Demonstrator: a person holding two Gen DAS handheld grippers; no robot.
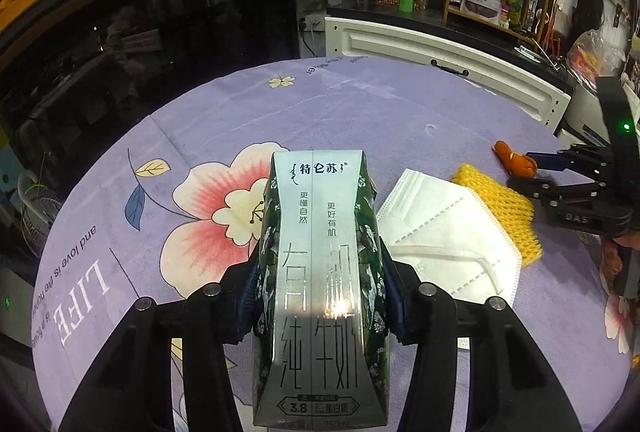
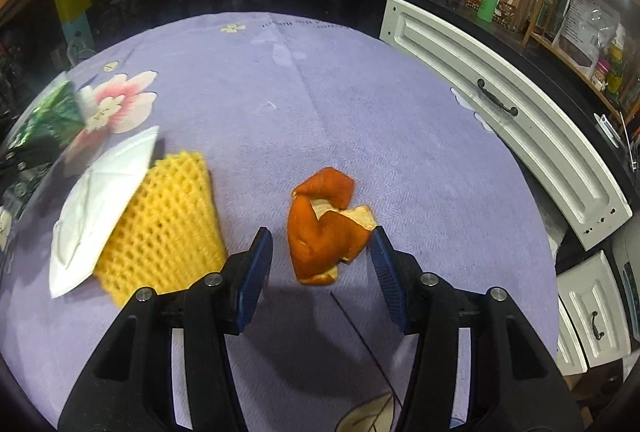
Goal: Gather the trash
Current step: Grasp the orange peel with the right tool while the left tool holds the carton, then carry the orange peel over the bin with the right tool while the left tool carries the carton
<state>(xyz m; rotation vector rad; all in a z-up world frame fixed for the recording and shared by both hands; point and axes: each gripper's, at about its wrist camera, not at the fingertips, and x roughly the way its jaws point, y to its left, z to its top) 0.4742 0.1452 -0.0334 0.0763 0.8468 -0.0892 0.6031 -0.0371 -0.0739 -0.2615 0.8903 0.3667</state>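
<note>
Lavender floral cloth [image 2: 320, 111] bears curled orange peel [image 2: 326, 228], yellow foam mesh [image 2: 168, 224].

Left tongs [image 1: 320, 296] clamped on the sides of a silver-and-green milk carton [image 1: 320, 272], held above a desk [image 1: 280, 111] draped in lilac floral cloth. To its right lie a white face mask [image 1: 444, 232] and a yellow foam net [image 1: 500, 207], touching — beyond them an orange peel [image 1: 514, 157]. The right tongs [image 1: 524, 171] enter from the right edge, fingertips at the peel.
</note>
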